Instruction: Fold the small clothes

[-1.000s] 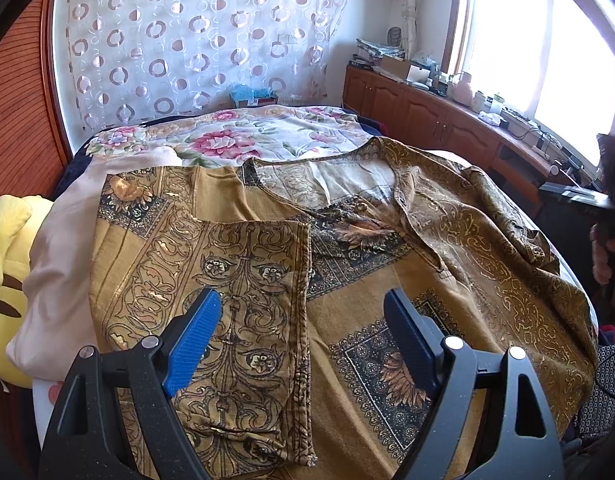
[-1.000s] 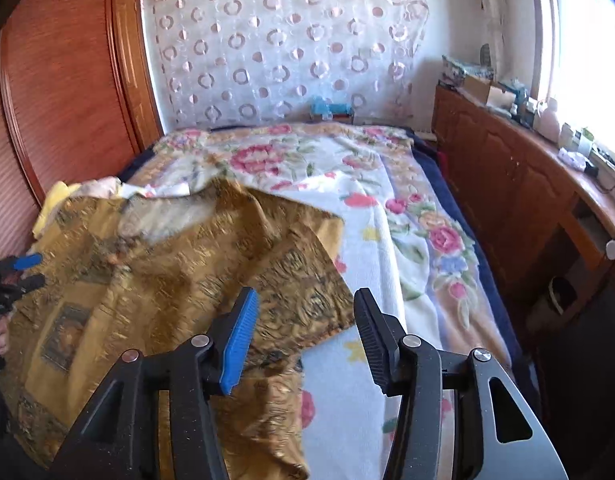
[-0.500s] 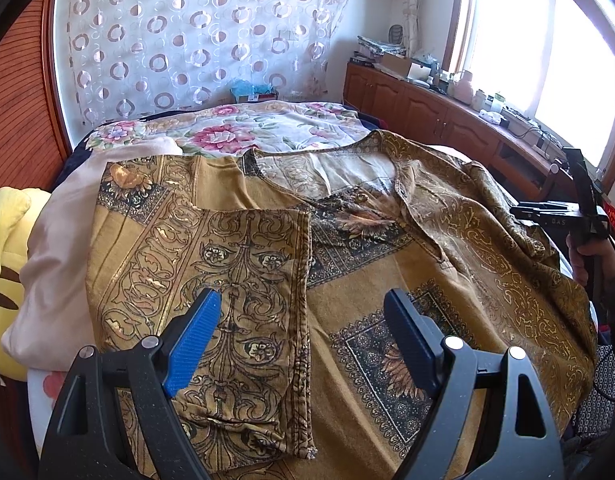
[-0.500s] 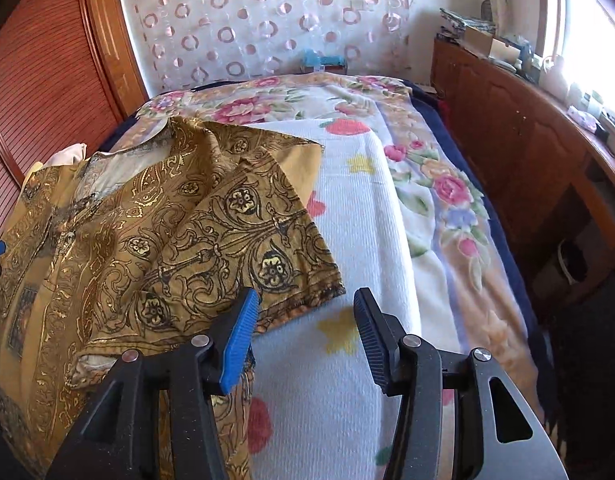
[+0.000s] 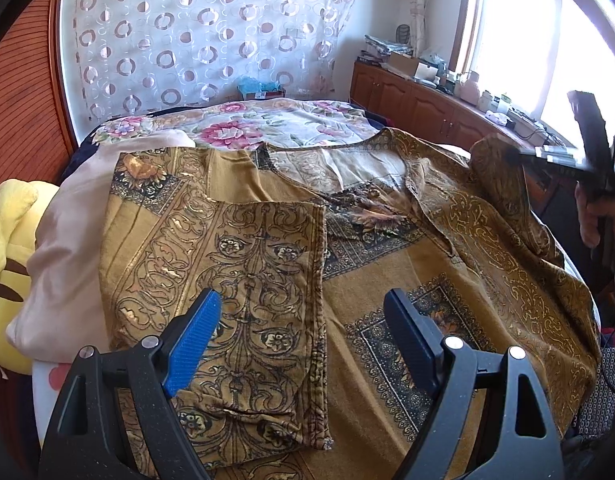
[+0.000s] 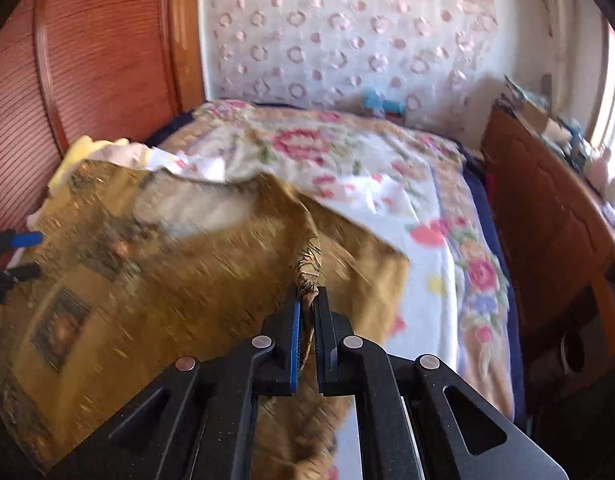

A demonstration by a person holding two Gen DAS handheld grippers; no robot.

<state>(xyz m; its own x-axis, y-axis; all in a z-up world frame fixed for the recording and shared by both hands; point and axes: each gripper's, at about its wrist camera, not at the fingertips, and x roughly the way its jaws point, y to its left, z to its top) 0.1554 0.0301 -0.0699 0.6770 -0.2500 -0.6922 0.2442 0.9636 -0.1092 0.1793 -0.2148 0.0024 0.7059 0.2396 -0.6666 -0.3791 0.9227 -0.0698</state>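
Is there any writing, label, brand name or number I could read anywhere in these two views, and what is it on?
None can be read.
The boxes and clutter on the wooden cabinet by the window are too small and overexposed to show any lettering.
The blue packet at the head of the bed is too small to read.
The golden patterned garment carries only ornament, no letters.
The right wrist view is motion-blurred throughout.

Bright daylight via window [image 5: 519, 32], glare; right view motion-blurred, fisheye edges.
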